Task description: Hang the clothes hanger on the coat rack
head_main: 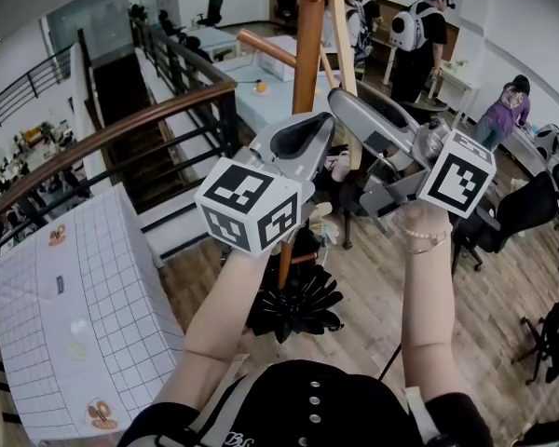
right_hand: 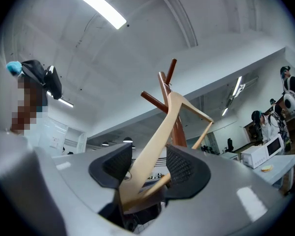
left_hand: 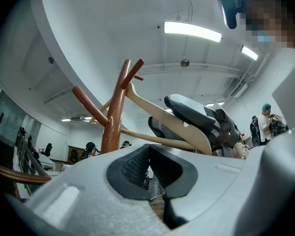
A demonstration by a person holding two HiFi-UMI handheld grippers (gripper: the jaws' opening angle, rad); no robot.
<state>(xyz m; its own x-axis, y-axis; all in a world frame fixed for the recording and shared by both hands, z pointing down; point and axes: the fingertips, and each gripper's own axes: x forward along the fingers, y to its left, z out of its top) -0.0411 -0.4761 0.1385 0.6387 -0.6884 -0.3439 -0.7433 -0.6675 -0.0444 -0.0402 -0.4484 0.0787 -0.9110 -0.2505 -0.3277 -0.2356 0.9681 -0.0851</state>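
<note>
1 pale, triangular wooden clothes hanger (right_hand: 157, 132), the item of the task. Location: raised overhead, its apex against the fork of pegs at the top of 1 reddish-brown wooden coat rack (left_hand: 112, 122). It appears to be caught there, though the hook itself is too small to make out. 1 sloping shoulder arm and the end of the lower crossbar run down between the jaws of the right gripper (right_hand: 150, 156). Those jaws stand wide apart and the ribbed black pads do not pinch the wood: grip released, hanger enclosed only.

Handling, as judged: light, rigid and smooth-finished, so likely to slide in a loose pinch and to swing on the peg if nudged; not fragile. Best hold: the flat shoulder arm near its junction with the crossbar, where the pads meet 2 broad faces.

Left gripper (left_hand: 147, 149): grey, pads pressed together at the tips, nothing between them; held just beside the right one, pointing up toward the rack.

Surroundings, head view: 1 white table with a grid-patterned cover (head_main: 121, 250) at lower left, 1 curved brown handrail (head_main: 102, 138), wood-plank floor (head_main: 363, 287), several people with backpacks (head_main: 419, 35) well apart at far desks.
</note>
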